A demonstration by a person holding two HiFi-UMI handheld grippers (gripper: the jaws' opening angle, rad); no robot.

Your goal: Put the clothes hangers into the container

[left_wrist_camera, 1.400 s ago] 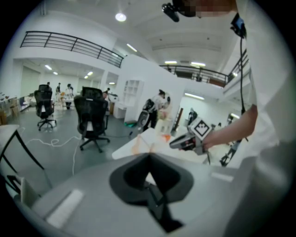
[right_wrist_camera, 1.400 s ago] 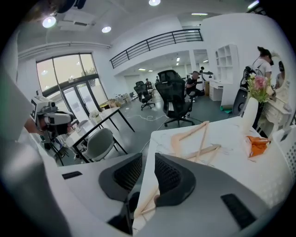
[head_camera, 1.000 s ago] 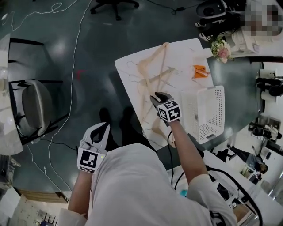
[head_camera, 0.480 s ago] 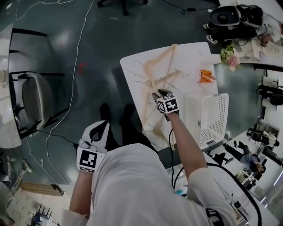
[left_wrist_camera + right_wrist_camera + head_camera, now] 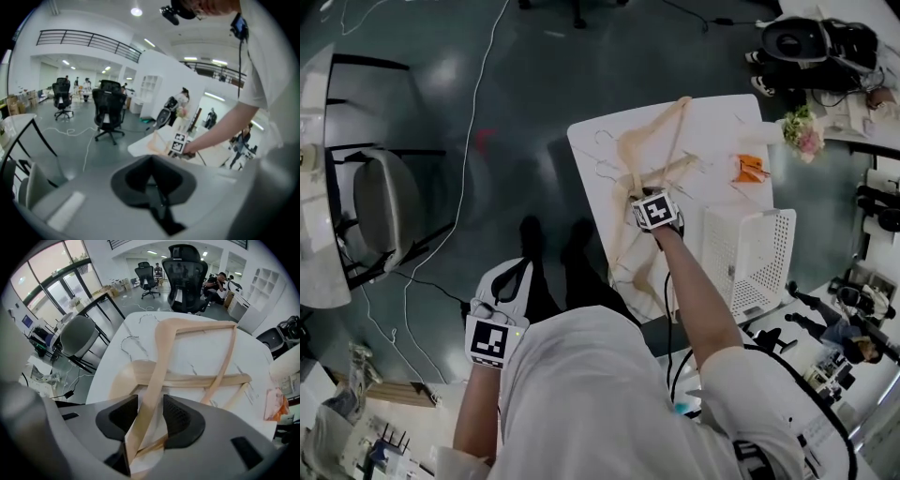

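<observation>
Fingers: right gripper (image 5: 150,405) opening around hanger (image 5: 161,362) | left gripper (image 5: 152,177) together, empty

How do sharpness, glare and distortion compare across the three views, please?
Head view: sharp, glare patches on the floor. Left gripper view: heavy fisheye bending, foreground soft. Right gripper view: same bending; hanger between the right gripper's opening jaws blurs nearby.

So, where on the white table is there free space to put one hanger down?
Bare: the table strip between the wooden hangers and the orange item, toward the far edge. The white basket also looks empty. Crowded: the table's left half in the head view, where the hangers lie crossed over each other.
</observation>
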